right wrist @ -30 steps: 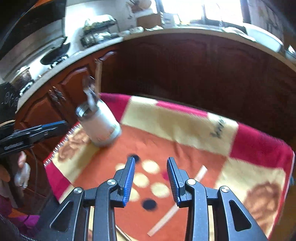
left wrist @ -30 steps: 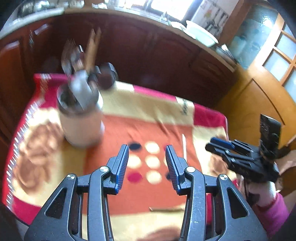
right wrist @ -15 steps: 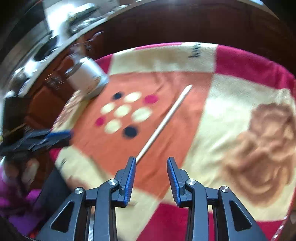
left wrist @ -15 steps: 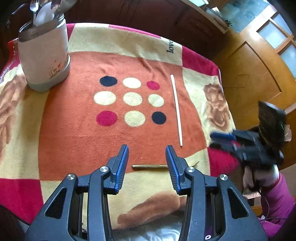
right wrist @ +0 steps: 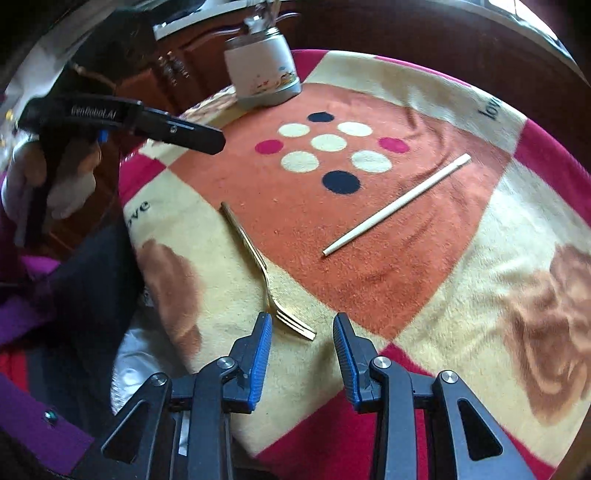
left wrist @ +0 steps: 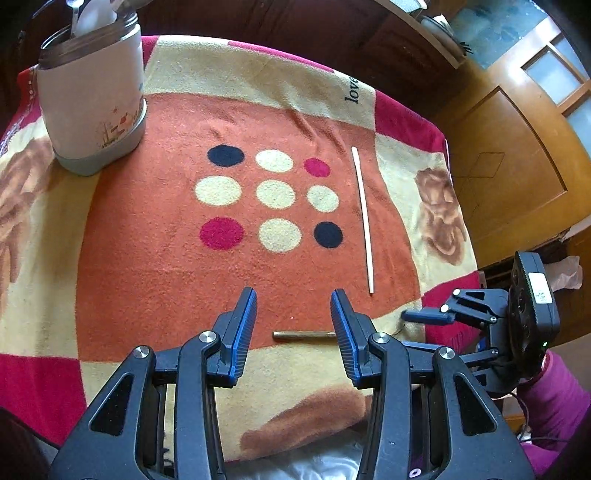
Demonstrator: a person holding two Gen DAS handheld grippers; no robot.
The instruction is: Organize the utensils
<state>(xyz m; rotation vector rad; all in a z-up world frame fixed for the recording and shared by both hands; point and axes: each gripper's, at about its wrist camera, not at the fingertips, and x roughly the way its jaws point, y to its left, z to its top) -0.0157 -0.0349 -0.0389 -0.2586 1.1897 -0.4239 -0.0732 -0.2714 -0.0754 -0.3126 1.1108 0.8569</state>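
Both hand-held grippers lower now, jaws apart, empty, right's narrowing; patterned blanket; dark cabinets behind.

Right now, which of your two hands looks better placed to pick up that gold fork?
Probably the right gripper: the fork's tines lie just ahead of its open jaws. The left gripper, also open, hangs over the handle end, so it could manage too.

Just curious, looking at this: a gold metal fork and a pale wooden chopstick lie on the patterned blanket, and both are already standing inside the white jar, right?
Not quite. The right wrist view shows the gold metal fork and pale wooden chopstick lying flat on the patterned blanket, outside the white jar.
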